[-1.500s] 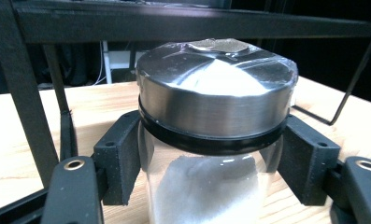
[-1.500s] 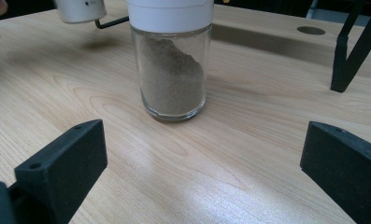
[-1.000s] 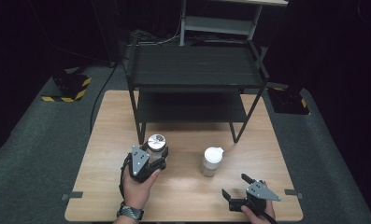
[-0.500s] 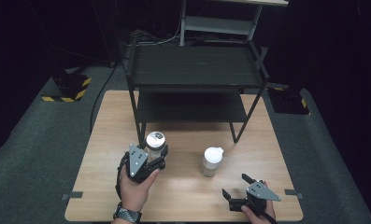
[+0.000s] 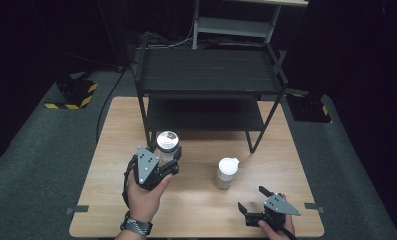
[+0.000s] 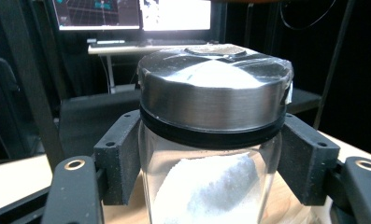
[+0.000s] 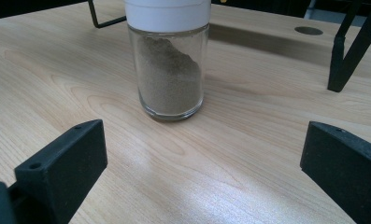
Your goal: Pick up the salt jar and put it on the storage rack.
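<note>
The left gripper (image 5: pixel 162 162) has its jaws clamped on the glass jar (image 5: pixel 167 147) of white powder with a metal lid, held upright above the table (image 5: pixel 111 150), just in front of the black shelf rack (image 5: pixel 206 75). The rack lies straight ahead of the jar. The right gripper (image 5: pixel 253 200) rests with jaws apart, facing the white-capped spice jar (image 5: pixel 226 173) nearby.

On the surface (image 5: pixel 201 210), the shelf rack (image 5: pixel 206 85) stands at the back, with the metal-lidded jar (image 5: pixel 167 145) before its left leg and the shaker (image 5: pixel 226 172) to the jar's right.
</note>
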`<state>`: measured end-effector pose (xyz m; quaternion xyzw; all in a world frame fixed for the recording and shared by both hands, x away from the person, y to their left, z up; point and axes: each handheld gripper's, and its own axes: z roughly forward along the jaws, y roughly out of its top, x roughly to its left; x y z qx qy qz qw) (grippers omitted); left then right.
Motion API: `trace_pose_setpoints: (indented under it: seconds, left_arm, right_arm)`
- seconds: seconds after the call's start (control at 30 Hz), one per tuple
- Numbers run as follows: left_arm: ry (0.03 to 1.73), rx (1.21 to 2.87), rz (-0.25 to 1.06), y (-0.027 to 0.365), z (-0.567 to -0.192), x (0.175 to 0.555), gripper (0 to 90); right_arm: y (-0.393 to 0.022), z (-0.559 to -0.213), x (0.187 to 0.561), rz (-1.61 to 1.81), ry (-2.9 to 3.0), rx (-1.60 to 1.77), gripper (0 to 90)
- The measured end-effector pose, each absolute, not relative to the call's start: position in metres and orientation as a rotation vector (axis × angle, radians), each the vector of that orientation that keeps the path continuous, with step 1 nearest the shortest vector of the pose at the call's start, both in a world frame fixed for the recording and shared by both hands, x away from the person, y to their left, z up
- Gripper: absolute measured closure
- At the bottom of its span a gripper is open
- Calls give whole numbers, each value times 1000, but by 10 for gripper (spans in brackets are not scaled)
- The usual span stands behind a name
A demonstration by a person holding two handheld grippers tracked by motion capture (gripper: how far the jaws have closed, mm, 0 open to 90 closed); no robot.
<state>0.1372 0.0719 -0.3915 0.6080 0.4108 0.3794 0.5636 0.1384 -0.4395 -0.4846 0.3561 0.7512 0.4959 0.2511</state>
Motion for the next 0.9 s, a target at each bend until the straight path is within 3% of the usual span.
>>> trace_pose_setpoints:
  seconds: [0.9]
  left_arm:
    - [959,1426,919,74,-317,157,310]
  right_arm:
    - [-442,-485,138,1349,2037,977,1]
